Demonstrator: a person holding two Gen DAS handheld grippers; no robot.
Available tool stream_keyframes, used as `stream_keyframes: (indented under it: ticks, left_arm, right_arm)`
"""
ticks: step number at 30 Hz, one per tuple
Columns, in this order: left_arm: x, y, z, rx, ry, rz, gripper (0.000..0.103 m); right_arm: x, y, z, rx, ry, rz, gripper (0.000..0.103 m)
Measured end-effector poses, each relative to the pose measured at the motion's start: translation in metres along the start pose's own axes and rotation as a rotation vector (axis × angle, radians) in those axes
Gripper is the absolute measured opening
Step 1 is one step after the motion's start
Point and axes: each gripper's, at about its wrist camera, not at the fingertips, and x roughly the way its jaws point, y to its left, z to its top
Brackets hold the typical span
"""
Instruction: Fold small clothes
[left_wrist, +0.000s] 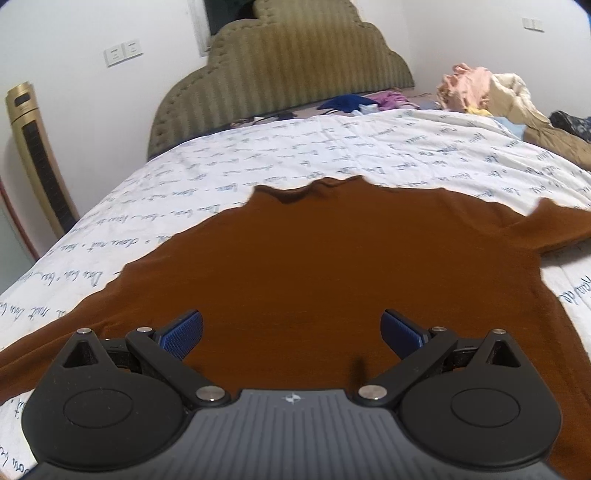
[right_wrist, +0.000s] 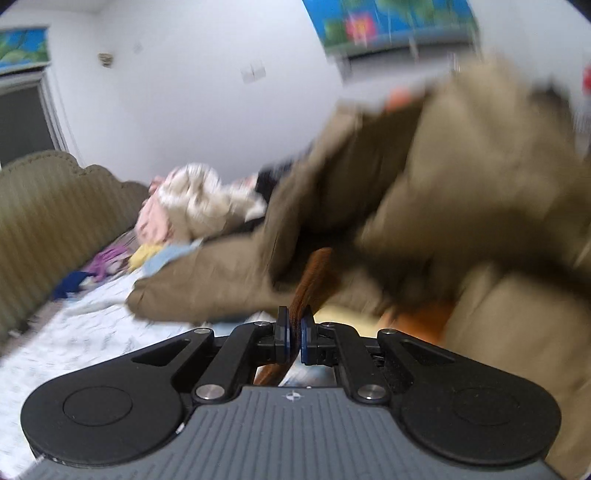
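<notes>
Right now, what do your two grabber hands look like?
They match. The left gripper and right gripper each have a grey ribbed body bearing a small white star-like mark, two round black discs, black linkage arms with silver screws, and blue textured pads on the fingers. No cables or sleeves show.

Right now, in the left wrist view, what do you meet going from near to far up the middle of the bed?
left gripper, open → brown shirt → white printed bedspread → dark blue garment → olive padded headboard.
</notes>
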Motion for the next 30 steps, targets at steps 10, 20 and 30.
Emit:
stream_keyframes:
  ticks: [10, 20, 30]
  left_arm:
    - [0.005, 0.032, -0.008, -0.049, 0.015, 0.029, 0.103]
    - [0.022, 0.047, -0.018, -0.094, 0.064, 0.047, 0.103]
    - [0.036, 0.055, -0.026, -0.121, 0.095, 0.044, 0.103]
  right_arm:
    - [-0.095, 0.113, -0.091, -0.506, -0.050, 0.333, 0.011]
    - [-0.165, 0.206, -0.173, -0.760, 0.041, 0.636, 0.011]
    - [-0.222, 0.248, -0.228, -0.968, 0.030, 0.650, 0.011]
